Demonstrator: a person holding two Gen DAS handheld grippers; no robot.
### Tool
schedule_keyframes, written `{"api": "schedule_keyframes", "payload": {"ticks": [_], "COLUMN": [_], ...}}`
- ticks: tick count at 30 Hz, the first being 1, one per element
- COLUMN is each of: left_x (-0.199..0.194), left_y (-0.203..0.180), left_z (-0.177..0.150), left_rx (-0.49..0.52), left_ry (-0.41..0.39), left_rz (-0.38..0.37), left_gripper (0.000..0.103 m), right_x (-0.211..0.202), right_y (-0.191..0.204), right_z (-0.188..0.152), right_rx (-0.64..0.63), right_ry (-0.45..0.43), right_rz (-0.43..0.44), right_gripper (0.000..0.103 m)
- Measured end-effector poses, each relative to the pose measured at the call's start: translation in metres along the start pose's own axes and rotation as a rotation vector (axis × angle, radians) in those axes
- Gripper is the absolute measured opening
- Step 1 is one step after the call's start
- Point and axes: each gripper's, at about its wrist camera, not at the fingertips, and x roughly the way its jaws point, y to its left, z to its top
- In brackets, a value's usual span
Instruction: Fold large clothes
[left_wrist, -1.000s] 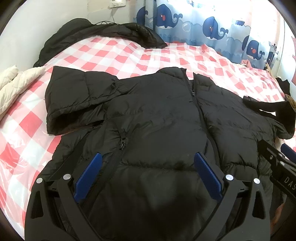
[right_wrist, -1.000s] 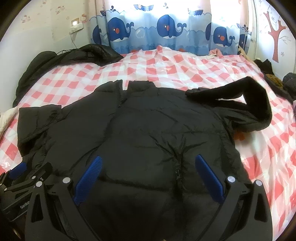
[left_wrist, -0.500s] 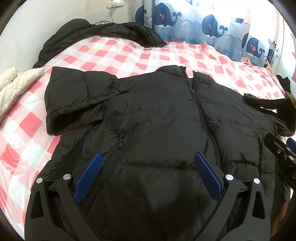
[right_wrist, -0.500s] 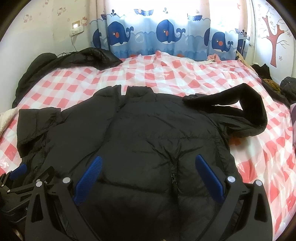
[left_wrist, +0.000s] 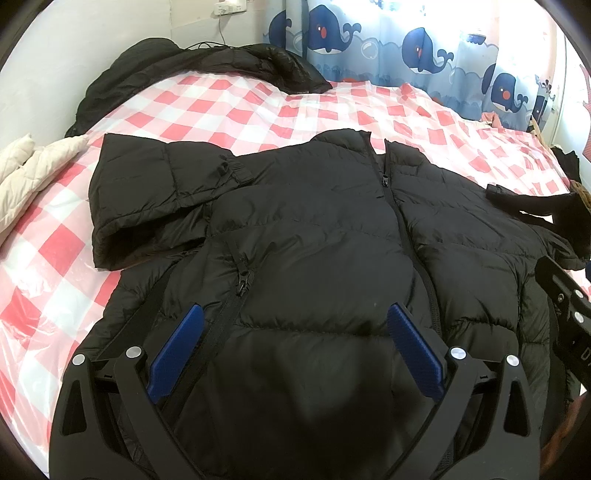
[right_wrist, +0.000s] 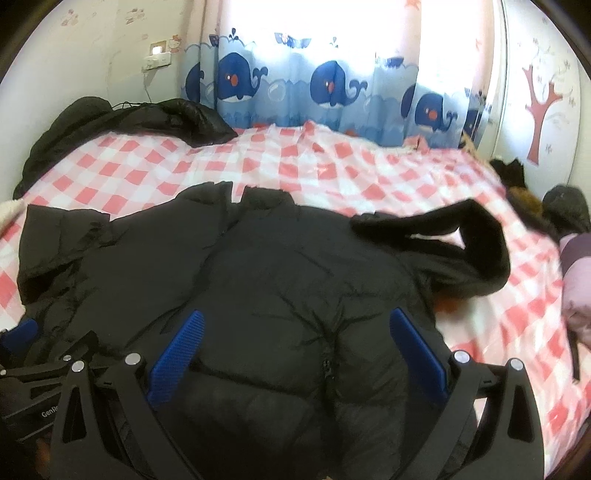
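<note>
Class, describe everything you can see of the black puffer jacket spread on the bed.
The black puffer jacket lies front-up on the pink-and-white checked bed cover, collar toward the whale curtains. Its fabric looks quilted, smooth and slightly shiny. The centre zip is closed; a pocket zip shows. One sleeve is folded back on itself, the other curls loosely. Both open tools hover over its hem.

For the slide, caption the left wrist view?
Open left gripper over black puffer jacket laid flat on checked bed.

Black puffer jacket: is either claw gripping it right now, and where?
Neither. Left claw and right claw are both open over the black puffer jacket, near its hem, with nothing between the fingers.
</note>
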Motion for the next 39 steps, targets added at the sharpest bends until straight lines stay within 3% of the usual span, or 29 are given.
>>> {"api": "schedule_keyframes", "payload": {"ticks": [4, 15, 39], "left_x": [0.0, -0.003, -0.009], "left_y": [0.0, 0.0, 0.0], "left_z": [-0.001, -0.001, 0.004], "left_rx": [0.002, 0.019, 0.031], "left_ry": [-0.001, -0.013, -0.014], "left_rz": [0.0, 0.019, 0.023], "left_gripper": [0.096, 0.096, 0.096], "right_x": [0.002, 0.023, 0.036], "right_y": [0.0, -0.013, -0.001], "right_z": [0.0, -0.006, -0.016], "right_rx": [-0.001, 0.111, 0.097], "right_ry": [0.006, 0.129, 0.166], "right_rz": [0.008, 0.133, 0.141], "right_gripper": [0.097, 0.097, 0.097]}}
